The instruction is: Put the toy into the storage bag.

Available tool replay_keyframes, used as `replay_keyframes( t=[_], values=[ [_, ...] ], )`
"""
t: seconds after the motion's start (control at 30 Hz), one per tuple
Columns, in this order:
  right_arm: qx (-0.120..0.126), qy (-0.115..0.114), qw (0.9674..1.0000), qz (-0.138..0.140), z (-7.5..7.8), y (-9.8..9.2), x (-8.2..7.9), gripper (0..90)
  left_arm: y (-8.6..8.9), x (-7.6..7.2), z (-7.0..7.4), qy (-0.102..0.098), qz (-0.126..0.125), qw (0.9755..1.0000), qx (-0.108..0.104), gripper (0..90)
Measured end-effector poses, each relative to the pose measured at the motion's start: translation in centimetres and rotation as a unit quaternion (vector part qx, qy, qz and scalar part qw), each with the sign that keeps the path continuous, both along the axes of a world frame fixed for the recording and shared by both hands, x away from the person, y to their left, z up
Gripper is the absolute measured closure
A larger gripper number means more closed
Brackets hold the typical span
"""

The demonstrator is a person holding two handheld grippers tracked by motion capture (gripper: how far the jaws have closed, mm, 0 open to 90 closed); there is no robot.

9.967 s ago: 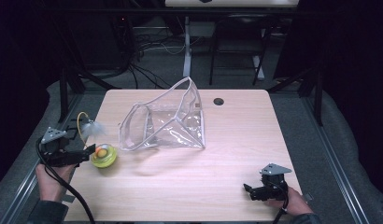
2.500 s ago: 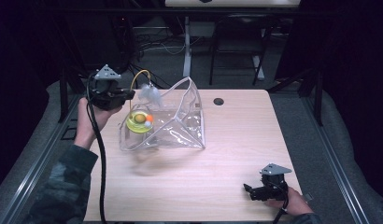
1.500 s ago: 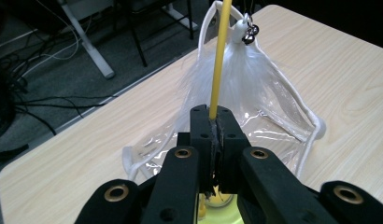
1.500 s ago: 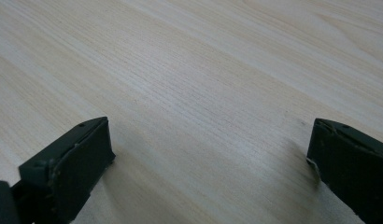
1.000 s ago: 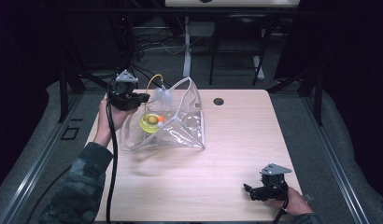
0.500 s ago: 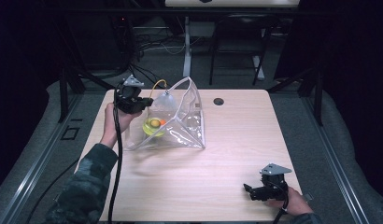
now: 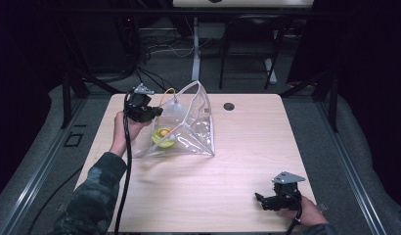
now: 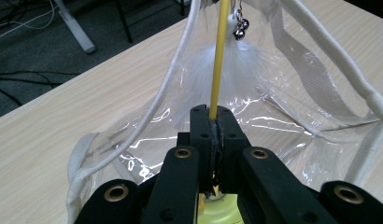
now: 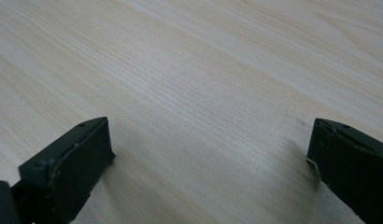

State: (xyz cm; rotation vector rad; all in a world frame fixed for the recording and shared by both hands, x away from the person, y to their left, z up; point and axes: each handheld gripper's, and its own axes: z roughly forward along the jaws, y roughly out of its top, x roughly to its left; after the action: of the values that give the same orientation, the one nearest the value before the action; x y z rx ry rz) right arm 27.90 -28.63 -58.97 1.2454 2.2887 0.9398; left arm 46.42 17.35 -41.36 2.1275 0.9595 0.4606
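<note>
Pale wood table point(image 7: 228, 166) carries one clear plastic bag point(image 7: 191, 129) with white cord edging, and dark floor with cables lies beyond. From the high view, the left tool point(image 7: 152, 113) sits at the bag's mouth, and one yellow-green toy point(image 7: 163, 137) shows inside. The left gripper view adds detail: jaws clamped on one thin yellow stick point(image 8: 216, 60), its long axis running straight away from the jaws toward a white feather tuft point(image 8: 236, 58) and two small bells point(image 8: 239, 27). The right tool point(image 7: 262, 201) rests near the table's front edge, jaws wide apart, holding nothing.
</note>
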Motion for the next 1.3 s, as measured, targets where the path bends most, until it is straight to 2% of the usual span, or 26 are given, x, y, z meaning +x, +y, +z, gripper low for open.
replay_keyframes(
  t=[0.37, 0.57, 0.63, 0.7, 0.97, 1.0, 1.03, 1.17, 1.3],
  values=[
    [0.000, 0.000, 1.0000, 0.000, 0.0, 0.0, 0.0, 0.0, -0.2, 0.4, -0.5, 0.011, 0.001, 0.9999, 0.007, 87.6],
    [0.000, 0.000, 1.0000, 0.000, 0.0, 0.0, 0.0, 0.0, -0.4, 0.6, -1.1, 0.026, 0.001, 0.9996, 0.005, 87.6],
    [0.008, 0.000, 1.0000, 0.002, 0.0, 0.0, 0.0, 0.0, -0.5, 0.7, -1.3, 0.029, -0.001, 0.9995, 0.011, 87.6],
    [0.007, 0.001, 1.0000, 0.002, 0.0, 0.0, 0.0, 0.0, -0.6, 0.7, -1.6, 0.032, 0.000, 0.9994, 0.013, 87.6],
    [0.001, 0.002, 1.0000, 0.002, 0.0, 0.0, 0.1, 0.0, -0.3, 0.7, -1.9, 0.031, 0.001, 0.9995, 0.008, 87.2],
    [0.008, 0.002, 1.0000, 0.004, 0.0, 0.0, 0.0, 0.0, -0.2, 0.7, -1.9, 0.029, 0.005, 0.9996, 0.001, 86.0],
    [0.001, 0.001, 1.0000, 0.002, 0.0, 0.0, 0.1, 0.0, 0.0, 0.6, -1.8, 0.030, 0.006, 0.9995, -0.007, 85.1],
    [0.002, 0.001, 1.0000, 0.002, 0.0, 0.0, 0.0, 0.0, 0.5, 0.4, -1.5, 0.032, 0.012, 0.9991, -0.024, 78.7],
    [0.001, 0.001, 1.0000, 0.002, 0.0, 0.0, 0.0, 0.0, 1.0, -0.1, -0.9, 0.025, 0.020, 0.9990, -0.030, 65.1]
  ],
)
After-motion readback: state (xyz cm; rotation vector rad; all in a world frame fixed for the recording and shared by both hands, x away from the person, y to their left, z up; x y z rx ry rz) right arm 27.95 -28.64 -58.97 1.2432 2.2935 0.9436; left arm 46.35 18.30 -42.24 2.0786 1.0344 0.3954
